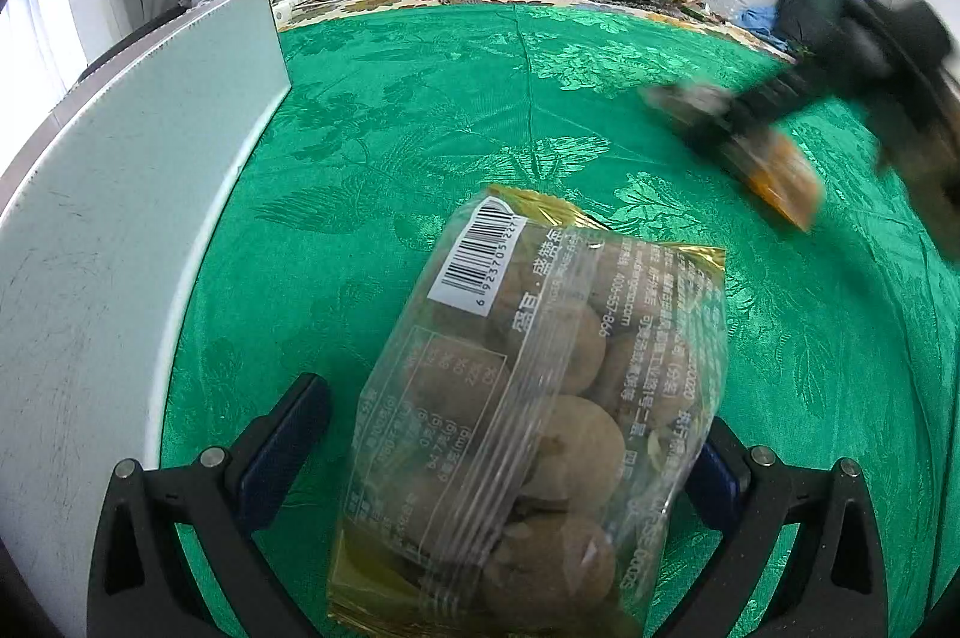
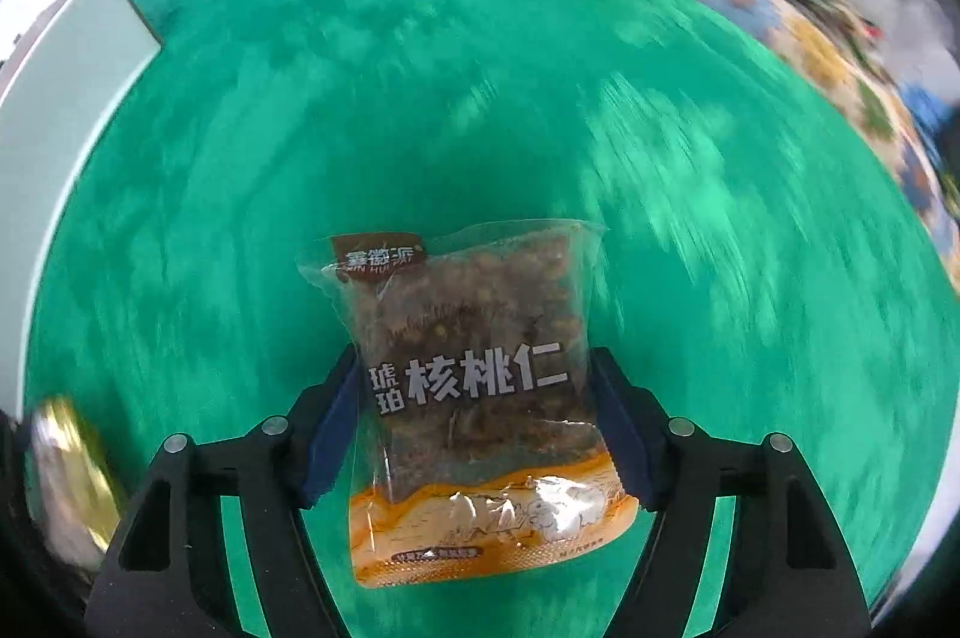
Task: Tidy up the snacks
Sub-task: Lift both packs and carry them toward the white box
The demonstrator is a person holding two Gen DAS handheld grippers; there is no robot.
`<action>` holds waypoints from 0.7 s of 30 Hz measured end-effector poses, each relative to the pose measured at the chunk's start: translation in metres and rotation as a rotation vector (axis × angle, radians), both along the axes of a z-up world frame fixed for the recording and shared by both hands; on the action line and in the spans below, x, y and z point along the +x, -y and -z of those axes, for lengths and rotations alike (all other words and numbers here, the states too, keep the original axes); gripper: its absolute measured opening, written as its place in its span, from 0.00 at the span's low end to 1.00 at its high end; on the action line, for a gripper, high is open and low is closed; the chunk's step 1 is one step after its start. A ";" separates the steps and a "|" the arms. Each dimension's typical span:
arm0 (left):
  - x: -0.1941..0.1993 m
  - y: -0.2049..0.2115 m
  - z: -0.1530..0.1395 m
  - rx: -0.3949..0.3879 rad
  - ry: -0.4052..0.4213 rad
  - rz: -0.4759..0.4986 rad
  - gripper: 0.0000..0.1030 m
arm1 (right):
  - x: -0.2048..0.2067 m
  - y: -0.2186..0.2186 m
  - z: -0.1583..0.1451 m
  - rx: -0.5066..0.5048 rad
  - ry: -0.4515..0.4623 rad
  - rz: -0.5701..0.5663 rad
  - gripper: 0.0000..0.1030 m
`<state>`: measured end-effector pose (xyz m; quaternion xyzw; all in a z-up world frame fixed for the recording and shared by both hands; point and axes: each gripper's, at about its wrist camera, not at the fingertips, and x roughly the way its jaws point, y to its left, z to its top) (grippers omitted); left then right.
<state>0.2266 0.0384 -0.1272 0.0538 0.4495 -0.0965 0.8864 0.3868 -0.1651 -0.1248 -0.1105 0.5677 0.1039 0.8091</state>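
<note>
I log a green cloth-covered surface (image 1: 420,110) with a pale flat board (image 1: 120,218) along its left edge. Above it, my left gripper (image 1: 504,464) has its jaws spread around a clear packet of round brown snacks (image 1: 540,398); whether they actually pinch it I cannot tell. My right gripper (image 2: 474,434) is clamped on a walnut-kernel packet (image 2: 480,386), held above the cloth.
</note>
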 end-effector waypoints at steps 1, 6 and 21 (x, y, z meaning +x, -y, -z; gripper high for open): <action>0.000 0.000 0.000 0.000 0.000 0.000 1.00 | -0.016 0.004 -0.002 -0.017 0.029 0.022 0.72; 0.000 0.000 0.000 0.000 0.000 0.000 1.00 | -0.076 0.013 -0.015 -0.050 0.142 0.073 0.72; -0.001 0.000 0.000 0.000 0.000 -0.001 1.00 | -0.132 0.019 -0.066 -0.181 0.348 0.120 0.72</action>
